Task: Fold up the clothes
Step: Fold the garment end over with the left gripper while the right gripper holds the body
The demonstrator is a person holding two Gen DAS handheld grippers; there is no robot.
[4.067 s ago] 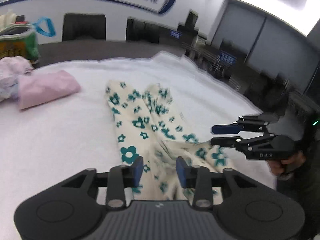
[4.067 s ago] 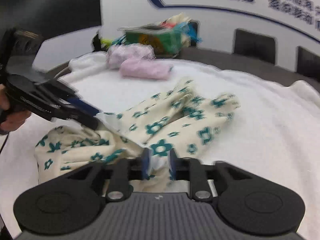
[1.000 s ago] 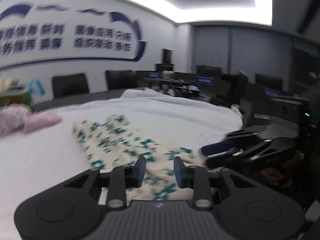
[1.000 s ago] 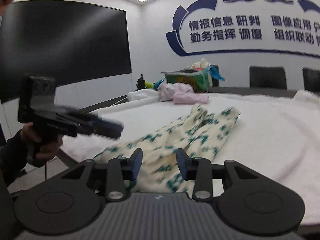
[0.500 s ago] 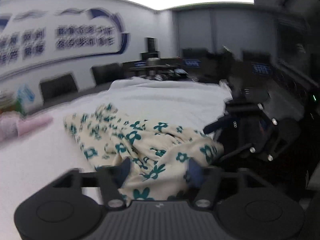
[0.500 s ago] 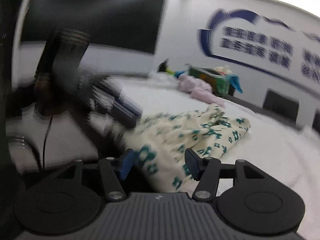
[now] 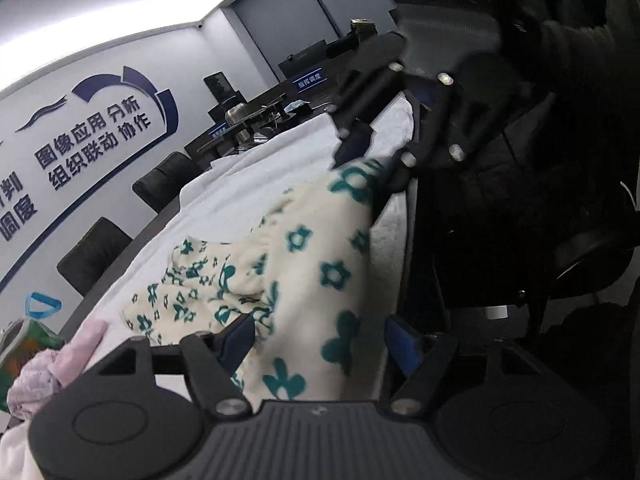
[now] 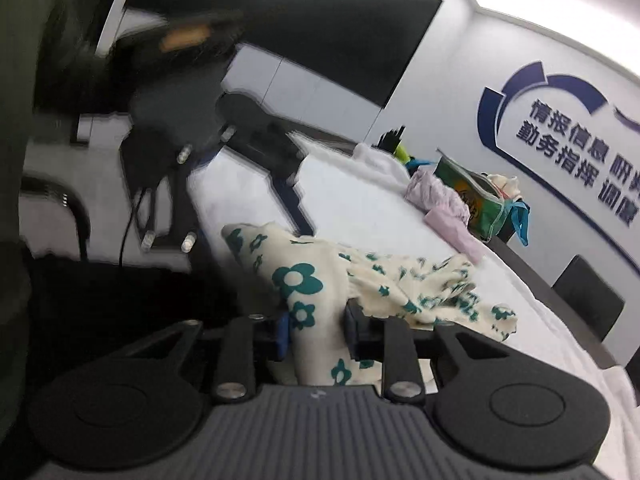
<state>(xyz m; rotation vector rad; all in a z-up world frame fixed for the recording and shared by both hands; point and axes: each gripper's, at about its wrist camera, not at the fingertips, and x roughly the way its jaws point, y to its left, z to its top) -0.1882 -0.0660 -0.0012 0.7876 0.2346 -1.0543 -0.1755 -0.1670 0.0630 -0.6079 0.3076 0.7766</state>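
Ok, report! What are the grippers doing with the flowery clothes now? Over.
Left gripper open, straddling the floral garment. Right gripper closing around a bunched edge, grip unconfirmed. Garment half off the white-covered table. Nothing in the way.

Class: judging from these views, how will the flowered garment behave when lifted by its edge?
The garment probably flops: it sags between the right gripper and the table. It looks light, bunching in soft folds. The left gripper straddles wide cloth, so it may slip unless pinched.
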